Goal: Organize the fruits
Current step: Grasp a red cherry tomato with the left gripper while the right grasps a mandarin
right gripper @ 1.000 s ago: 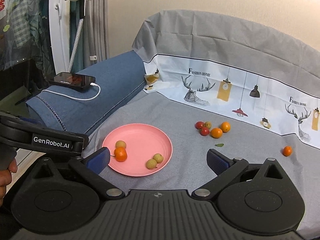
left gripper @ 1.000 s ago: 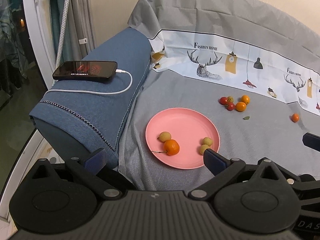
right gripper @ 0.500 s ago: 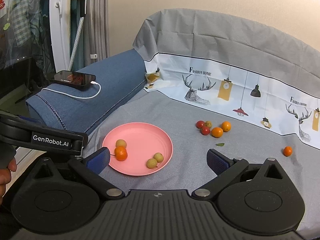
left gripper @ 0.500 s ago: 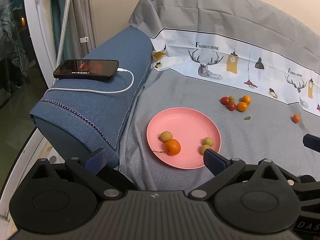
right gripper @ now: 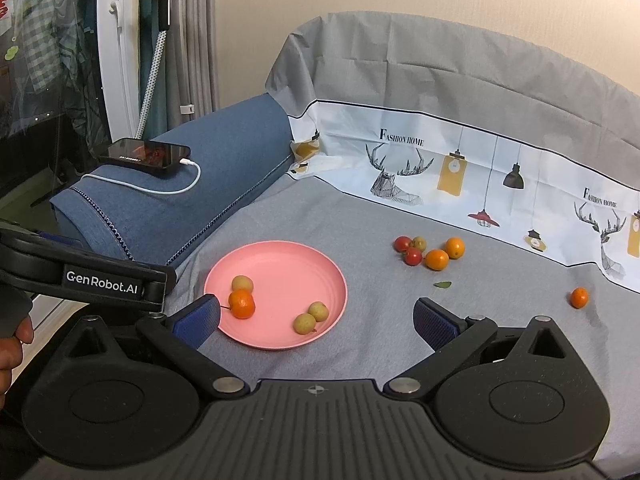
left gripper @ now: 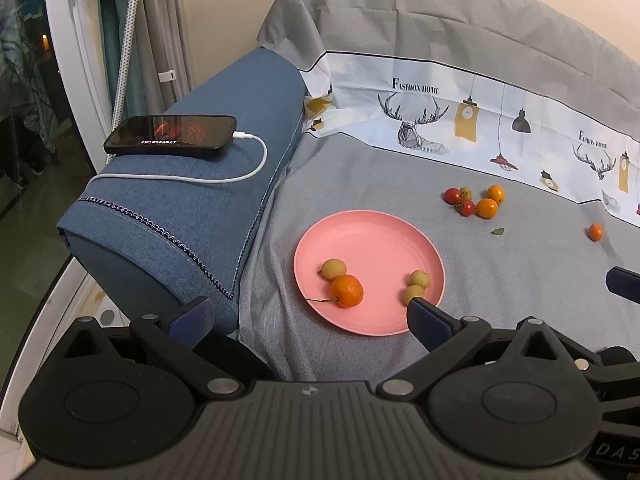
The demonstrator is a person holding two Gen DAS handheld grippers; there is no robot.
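Note:
A pink plate (left gripper: 380, 240) (right gripper: 288, 268) lies on the grey cloth. On it sit one orange fruit (left gripper: 346, 290) (right gripper: 241, 303) and three pale yellow-green fruits. Beyond the plate lies a cluster of two red tomatoes, two orange fruits and a pale one (left gripper: 476, 201) (right gripper: 430, 251). A lone orange fruit (left gripper: 595, 232) (right gripper: 579, 297) lies far right. My left gripper (left gripper: 308, 318) is open and empty, hovering at the plate's near edge. My right gripper (right gripper: 316, 320) is open and empty, near the plate's right side.
A blue bolster (left gripper: 192, 208) (right gripper: 180, 200) lies left of the plate, with a phone (left gripper: 170, 135) (right gripper: 144, 153) charging on a white cable. A small green leaf (right gripper: 442, 285) lies on the cloth. A printed cloth backrest (right gripper: 460, 168) rises behind.
Both views have shifted only slightly. The fruits and the plate lie where they were, and both grippers stay open.

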